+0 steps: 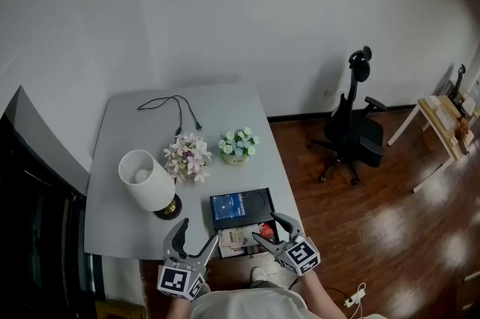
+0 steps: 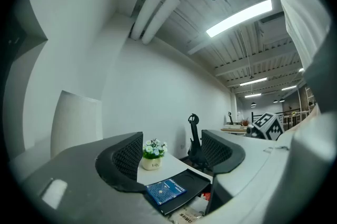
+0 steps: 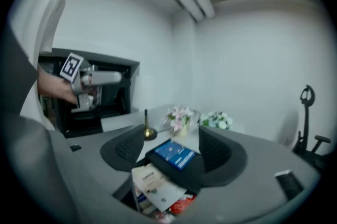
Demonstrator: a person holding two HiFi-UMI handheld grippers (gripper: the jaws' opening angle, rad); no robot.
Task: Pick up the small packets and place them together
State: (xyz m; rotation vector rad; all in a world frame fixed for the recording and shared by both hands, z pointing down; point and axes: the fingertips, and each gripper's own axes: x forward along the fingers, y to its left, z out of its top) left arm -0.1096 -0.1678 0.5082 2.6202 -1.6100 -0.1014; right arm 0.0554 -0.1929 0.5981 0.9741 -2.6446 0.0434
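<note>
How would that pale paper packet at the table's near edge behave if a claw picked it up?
The pale packet looks flat and thin, so it is probably light and may droop if gripped by one edge. It seems to overlap the red packet, so lifting or pushing it could drag that one along.

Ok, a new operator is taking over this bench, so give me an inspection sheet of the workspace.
Surface: grey table against a white wall.
Job's things: white packet and red packet at the near edge; blue packet on a black tray.
Clutter: lamp, pink flowers, small flower pot.
Grippers: left gripper and right gripper both open, holding nothing.
Cables: black cable on the table's far side.
Surroundings: office chair, wooden floor.
</note>
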